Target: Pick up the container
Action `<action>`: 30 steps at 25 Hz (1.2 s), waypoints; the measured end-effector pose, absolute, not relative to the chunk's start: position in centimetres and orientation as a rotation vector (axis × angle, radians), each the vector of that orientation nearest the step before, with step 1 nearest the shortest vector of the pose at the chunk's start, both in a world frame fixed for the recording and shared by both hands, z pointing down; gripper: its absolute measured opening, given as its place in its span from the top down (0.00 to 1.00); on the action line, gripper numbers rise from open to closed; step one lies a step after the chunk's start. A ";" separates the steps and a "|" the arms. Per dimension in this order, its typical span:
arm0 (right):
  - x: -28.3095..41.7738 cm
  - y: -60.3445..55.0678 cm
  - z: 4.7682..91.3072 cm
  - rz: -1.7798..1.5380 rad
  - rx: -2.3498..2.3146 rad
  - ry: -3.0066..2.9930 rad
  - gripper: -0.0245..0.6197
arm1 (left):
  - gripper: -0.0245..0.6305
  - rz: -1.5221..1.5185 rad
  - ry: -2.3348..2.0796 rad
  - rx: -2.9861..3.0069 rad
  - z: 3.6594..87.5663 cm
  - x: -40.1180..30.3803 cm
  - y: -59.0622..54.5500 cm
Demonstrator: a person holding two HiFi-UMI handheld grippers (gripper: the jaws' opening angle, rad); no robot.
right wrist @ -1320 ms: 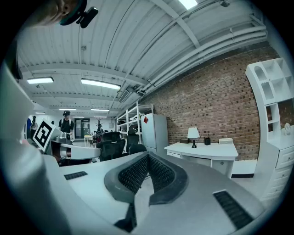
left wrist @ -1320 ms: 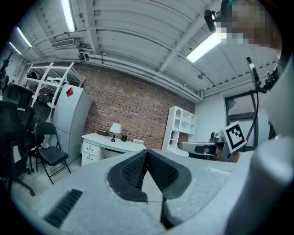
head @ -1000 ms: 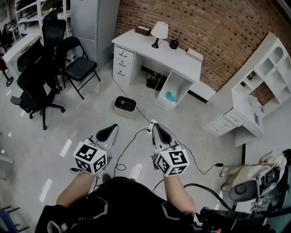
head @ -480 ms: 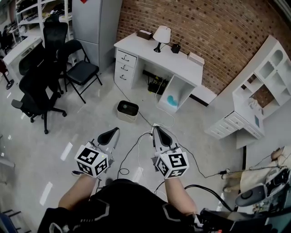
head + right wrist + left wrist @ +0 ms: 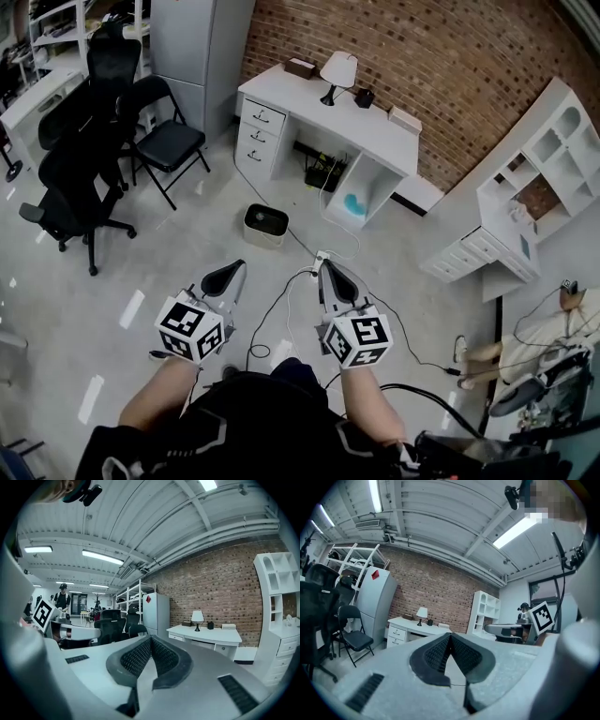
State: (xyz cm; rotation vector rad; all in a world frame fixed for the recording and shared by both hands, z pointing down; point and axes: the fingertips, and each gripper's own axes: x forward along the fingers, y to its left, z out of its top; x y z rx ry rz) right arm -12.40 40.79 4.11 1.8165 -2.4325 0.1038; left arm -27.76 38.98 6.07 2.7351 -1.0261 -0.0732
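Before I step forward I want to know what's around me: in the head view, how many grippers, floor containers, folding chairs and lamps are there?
grippers: 2, the left gripper and the right gripper, both shut and empty
container on the floor: 1
folding chair: 1
lamp: 1
Total: 5

A black top (image 5: pixel 253 412) is worn. The left gripper (image 5: pixel 225 274) and right gripper (image 5: pixel 330 274) are fitted with black ribbed fingers (image 5: pixel 433 656) and white marker-printed cubes (image 5: pixel 190 325).
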 end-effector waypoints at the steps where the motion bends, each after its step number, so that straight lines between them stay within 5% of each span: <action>1: -12.6 40.8 4.1 0.103 1.815 -2.428 0.95 | 0.95 -0.082 -1.020 2.732 6.1 -28.0 38.9; 15: -12.6 34.2 5.0 0.109 1.725 -2.485 0.95 | 0.95 -0.038 -1.047 2.715 6.8 -27.0 33.9; 30: -4.9 23.4 5.8 0.190 1.687 -2.538 0.95 | 0.95 0.029 -1.068 2.694 6.5 -18.9 23.8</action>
